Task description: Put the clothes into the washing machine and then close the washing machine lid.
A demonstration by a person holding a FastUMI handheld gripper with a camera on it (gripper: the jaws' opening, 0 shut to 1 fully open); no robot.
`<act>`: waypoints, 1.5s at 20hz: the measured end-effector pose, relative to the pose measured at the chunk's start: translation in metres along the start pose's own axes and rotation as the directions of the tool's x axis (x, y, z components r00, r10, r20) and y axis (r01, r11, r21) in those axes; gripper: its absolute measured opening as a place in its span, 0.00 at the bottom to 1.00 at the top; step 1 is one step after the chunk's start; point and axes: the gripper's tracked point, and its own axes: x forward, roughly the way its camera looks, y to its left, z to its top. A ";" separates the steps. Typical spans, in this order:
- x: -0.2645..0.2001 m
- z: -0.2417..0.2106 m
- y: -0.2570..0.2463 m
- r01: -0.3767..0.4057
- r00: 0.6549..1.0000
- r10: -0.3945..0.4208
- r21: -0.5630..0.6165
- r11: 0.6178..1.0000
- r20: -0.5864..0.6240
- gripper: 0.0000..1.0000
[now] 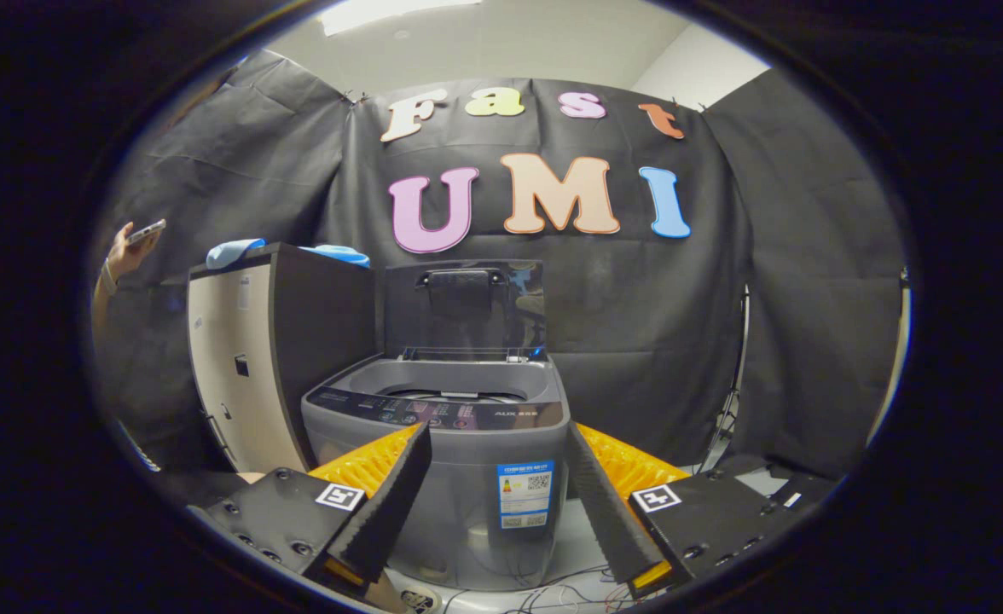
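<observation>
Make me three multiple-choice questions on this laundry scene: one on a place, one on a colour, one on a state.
1. Where do the clothes lie?
A. on the cabinet beside the washing machine
B. inside the drum
C. between the tool's fingers

2. What colour are the clothes?
A. red
B. blue
C. white

3. How is the washing machine lid?
A. shut
B. removed
C. raised upright

Answers: 1 A, they rest on the cabinet's top. 2 B, the fabric is light blue. 3 C, it stands behind the opening; the tool is open, holding nothing.
</observation>
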 end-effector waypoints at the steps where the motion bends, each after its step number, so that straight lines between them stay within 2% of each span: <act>1: 0.000 0.000 -0.001 0.000 1.000 0.000 0.000 1.000 0.000 0.98; 7: 0.000 0.000 -0.001 -0.001 1.000 0.001 -0.001 1.000 0.000 0.98; 9: 0.001 0.000 0.010 -0.047 0.999 0.047 0.016 0.999 0.000 0.98; 12: 0.010 0.009 0.015 -0.076 0.997 0.076 0.011 0.997 -0.017 0.98; 16: 0.039 0.084 0.058 -0.185 0.981 0.183 0.026 0.982 0.064 0.96; 18: 0.058 0.122 0.084 -0.241 0.969 0.239 0.036 0.970 0.068 0.96; 21: 0.087 0.192 0.132 -0.338 0.936 0.332 0.034 0.941 0.121 0.95; 25: 0.123 0.264 0.199 -0.440 0.888 0.439 -0.026 0.898 0.138 0.96; 27: 0.143 0.286 0.242 -0.489 0.862 0.491 -0.050 0.871 0.123 0.97; 30: 0.174 0.300 0.299 -0.516 0.852 0.521 -0.085 0.852 0.058 0.97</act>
